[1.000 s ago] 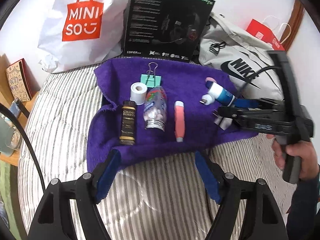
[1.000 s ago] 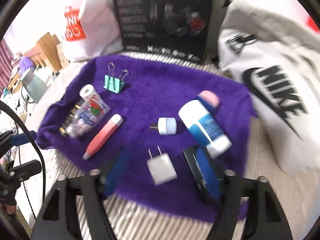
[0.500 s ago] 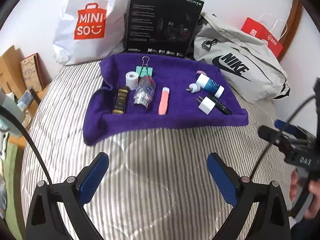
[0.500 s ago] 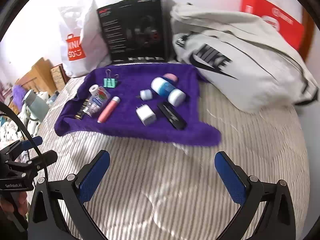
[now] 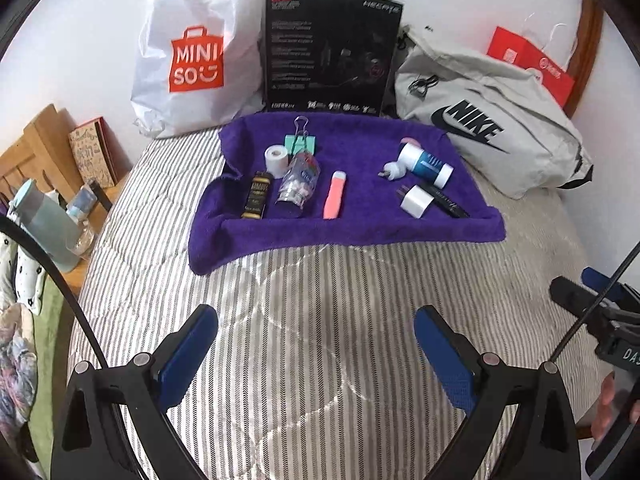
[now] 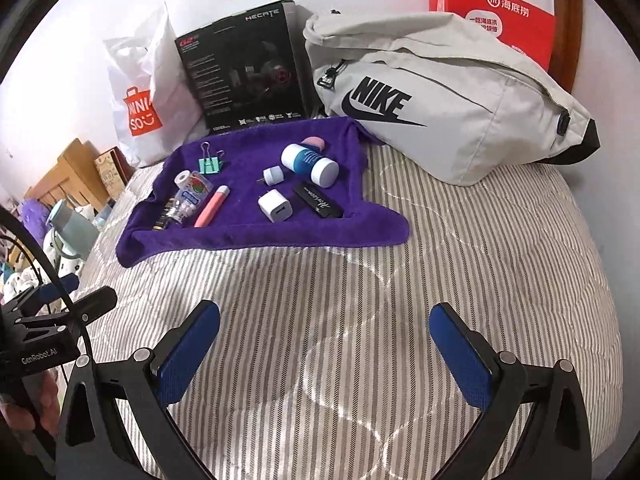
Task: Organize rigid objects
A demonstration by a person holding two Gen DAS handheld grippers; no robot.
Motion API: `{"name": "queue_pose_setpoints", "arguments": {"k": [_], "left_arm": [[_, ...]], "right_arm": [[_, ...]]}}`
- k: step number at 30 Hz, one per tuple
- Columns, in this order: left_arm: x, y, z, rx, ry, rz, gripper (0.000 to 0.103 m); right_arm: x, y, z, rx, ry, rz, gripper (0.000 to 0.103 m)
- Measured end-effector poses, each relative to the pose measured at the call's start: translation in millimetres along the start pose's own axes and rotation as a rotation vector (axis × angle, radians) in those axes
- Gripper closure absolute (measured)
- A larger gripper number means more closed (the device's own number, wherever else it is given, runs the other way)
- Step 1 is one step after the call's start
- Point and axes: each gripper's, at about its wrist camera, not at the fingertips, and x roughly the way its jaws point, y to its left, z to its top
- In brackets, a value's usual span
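While both grippers are hanging back w/ jaws apart and empty, I'm eyeing the black stick (image 6: 319,200) ahead-left of the right gripper (image 6: 324,346) on the purple towel (image 6: 240,236), long axis running diagonal; right gripper is sitting nearer than the left gripper (image 5: 316,346).

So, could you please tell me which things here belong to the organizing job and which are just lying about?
Part of the job, all on the purple towel:
binder clip, tape roll, dark bottle, clear bottle, pink tube, white charger, small plug, blue-and-white bottle, black stick.

Just lying about:
Miniso bag, black box, Nike bag, red bag.
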Motion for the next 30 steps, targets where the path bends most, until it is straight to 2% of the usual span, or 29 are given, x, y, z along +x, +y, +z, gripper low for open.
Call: {"name": "queue_pose_setpoints", "arguments": {"k": [8,30], "left_arm": [[-17,-6,1,0.017,-0.051,0.010,0.003],[-27,-8,1,0.033,-0.070,0.033,0.001]], "right_arm": [[-3,4,-7,-0.010,0.000,0.000,0.000],[-13,11,-10,-0.039,-0.012,-0.006,0.000]]}}
